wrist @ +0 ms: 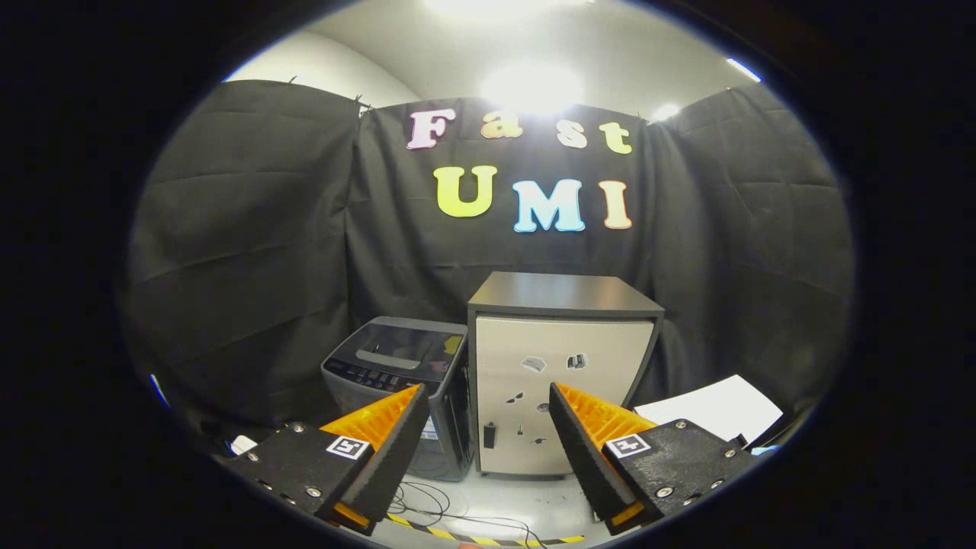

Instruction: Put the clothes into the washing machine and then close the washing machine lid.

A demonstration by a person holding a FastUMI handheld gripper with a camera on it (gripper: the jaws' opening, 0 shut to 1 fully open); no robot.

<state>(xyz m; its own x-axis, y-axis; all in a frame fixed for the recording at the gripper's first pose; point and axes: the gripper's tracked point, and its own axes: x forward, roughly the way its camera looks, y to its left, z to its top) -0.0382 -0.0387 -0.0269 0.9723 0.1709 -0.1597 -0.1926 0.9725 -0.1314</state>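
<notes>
A grey top-loading washing machine (396,381) stands on the floor beyond my left finger, with its dark lid (400,347) lying flat and shut. My gripper (488,404) is held well back from it, open, with nothing between its orange and black fingers (381,427). I see no clothes anywhere.
A beige cabinet with a dark top (560,366) stands right beside the machine, straight ahead of the fingers. A white sheet (713,408) lies to the right. Black cables (435,507) and yellow-black tape (488,540) run across the pale floor below the fingers.
</notes>
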